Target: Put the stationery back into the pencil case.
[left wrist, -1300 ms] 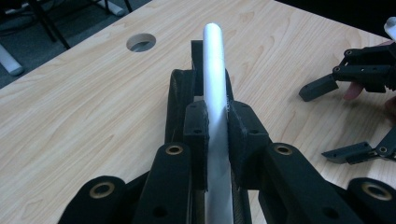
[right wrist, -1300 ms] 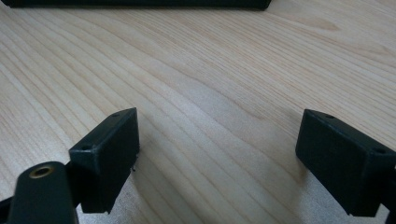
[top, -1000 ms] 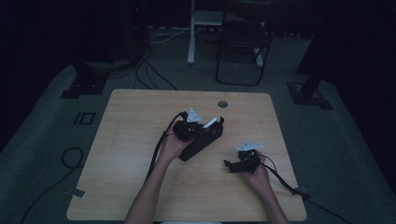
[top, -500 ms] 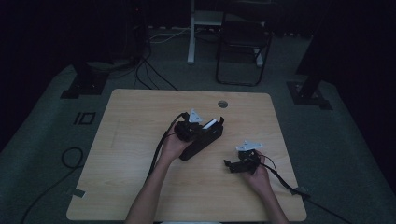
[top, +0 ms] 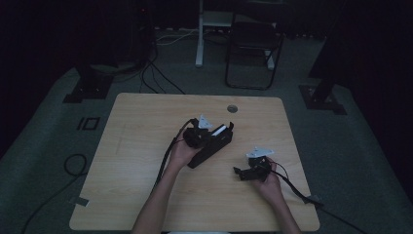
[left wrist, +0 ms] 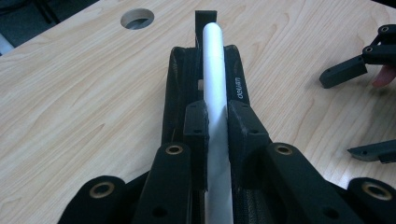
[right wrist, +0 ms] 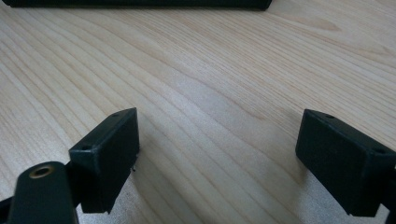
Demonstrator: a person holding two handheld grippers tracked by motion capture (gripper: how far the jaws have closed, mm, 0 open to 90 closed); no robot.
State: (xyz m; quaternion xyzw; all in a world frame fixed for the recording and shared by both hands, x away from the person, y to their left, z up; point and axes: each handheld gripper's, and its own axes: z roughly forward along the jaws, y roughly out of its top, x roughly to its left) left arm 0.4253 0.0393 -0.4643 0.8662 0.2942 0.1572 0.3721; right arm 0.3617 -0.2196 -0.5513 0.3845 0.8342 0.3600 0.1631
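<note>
A white pen-like tube lies lengthwise over an open black pencil case in the middle of the wooden table. My left gripper is shut on the tube's near half, one pad on each side. From above, the left gripper sits on the case, with the tube's white end showing. My right gripper stands open and low over bare wood, nothing between its jaws. It rests right of the case in the high view, and its fingers also appear in the left gripper view.
A round cable hole sits near the table's far edge. The case's long edge runs across the top of the right gripper view. A folding chair and cables are on the floor beyond the table.
</note>
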